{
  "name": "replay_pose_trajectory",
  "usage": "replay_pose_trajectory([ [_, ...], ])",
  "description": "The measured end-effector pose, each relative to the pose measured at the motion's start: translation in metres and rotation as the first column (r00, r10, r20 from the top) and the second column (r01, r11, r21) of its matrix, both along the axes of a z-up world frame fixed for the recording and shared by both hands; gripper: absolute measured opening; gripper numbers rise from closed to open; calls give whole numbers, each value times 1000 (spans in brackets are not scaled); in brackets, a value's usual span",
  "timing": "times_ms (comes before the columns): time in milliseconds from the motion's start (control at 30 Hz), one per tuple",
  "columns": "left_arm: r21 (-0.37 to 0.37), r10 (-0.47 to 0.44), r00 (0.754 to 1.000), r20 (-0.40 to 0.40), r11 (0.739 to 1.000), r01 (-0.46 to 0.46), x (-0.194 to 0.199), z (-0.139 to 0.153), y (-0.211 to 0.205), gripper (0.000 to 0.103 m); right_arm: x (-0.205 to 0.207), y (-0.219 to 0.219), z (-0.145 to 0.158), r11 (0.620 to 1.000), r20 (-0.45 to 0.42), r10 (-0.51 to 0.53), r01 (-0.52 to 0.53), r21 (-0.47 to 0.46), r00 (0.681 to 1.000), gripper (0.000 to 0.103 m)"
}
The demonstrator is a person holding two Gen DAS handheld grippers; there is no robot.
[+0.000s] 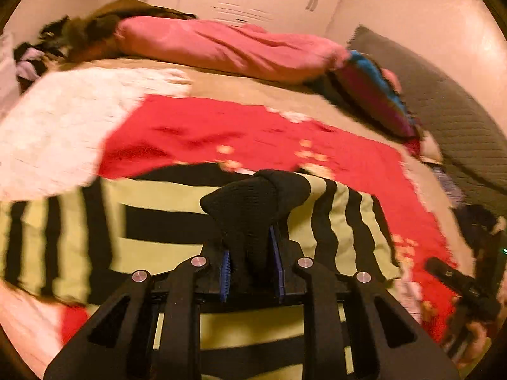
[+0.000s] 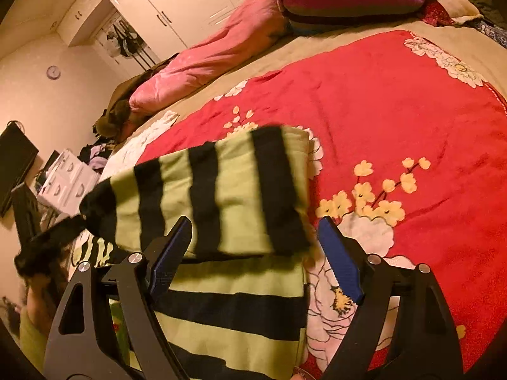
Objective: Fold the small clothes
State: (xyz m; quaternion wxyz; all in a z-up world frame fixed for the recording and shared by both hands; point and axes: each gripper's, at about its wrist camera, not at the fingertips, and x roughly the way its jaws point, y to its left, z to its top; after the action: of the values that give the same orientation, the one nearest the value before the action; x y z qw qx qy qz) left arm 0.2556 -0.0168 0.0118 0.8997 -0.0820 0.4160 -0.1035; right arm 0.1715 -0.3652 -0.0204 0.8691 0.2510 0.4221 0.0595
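The left hand-held gripper [image 1: 252, 266] is pinching the black cuff of the striped garment [image 2: 206, 190] and carrying it over the body, presumably to form a fold, while the right hand-held gripper [image 2: 256, 259] is hovering wide open and empty above the garment on the bed [image 2: 412, 101].

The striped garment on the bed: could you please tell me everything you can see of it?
The striped garment is soft knit fabric in broad black and pale yellow-green bands. Its lower part lies flat on the red floral bedspread, while one sleeve-like part with a black cuff is lifted across it, the cuff pinched in the left gripper. The right gripper hovers over it with jaws open, not gripping it.
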Motion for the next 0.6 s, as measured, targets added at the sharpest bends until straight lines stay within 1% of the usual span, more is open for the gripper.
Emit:
replay_pose_trajectory([
  [67, 28, 28, 999, -19, 999, -27, 6, -4, 15, 20, 0, 5, -1, 1000, -5, 12, -12, -2, 1000, 75],
  [100, 42, 41, 998, -41, 998, -39, 10, -9, 23, 20, 1, 8, -2, 1000, -7, 23, -23, -7, 1000, 75],
  [167, 39, 62, 995, -83, 997, -59, 16, -19, 36, 21, 1, 15, -4, 999, -15, 41, -41, -17, 999, 75],
  [200, 41, 73, 993, -91, 997, -69, 18, -24, 41, 23, 1, 18, -4, 998, -17, 50, -51, -22, 999, 75],
  [267, 64, 78, 990, -115, 995, -71, 21, -37, 46, 24, 1, 25, -5, 997, -21, 71, -72, -42, 997, 75],
  [367, 85, 94, 984, -151, 993, -81, 22, -52, 52, 33, 2, 37, -5, 989, -23, 109, -111, -100, 994, 75],
  [400, 85, 105, 982, -160, 992, -92, 21, -55, 56, 39, 3, 40, -5, 985, -24, 120, -122, -122, 993, 75],
  [433, 79, 110, 980, -164, 992, -98, 18, -57, 59, 41, 4, 45, -6, 980, -26, 130, -133, -148, 991, 75],
  [500, 57, 122, 978, -169, 992, -113, 13, -58, 67, 46, 8, 53, -6, 968, -27, 153, -156, -197, 988, 75],
  [533, 61, 125, 977, -175, 991, -115, 12, -56, 70, 48, 10, 56, -6, 964, -29, 161, -164, -209, 986, 75],
  [600, 67, 137, 979, -152, 990, -128, 6, -49, 76, 50, 14, 63, -7, 955, -34, 181, -184, -234, 983, 75],
])
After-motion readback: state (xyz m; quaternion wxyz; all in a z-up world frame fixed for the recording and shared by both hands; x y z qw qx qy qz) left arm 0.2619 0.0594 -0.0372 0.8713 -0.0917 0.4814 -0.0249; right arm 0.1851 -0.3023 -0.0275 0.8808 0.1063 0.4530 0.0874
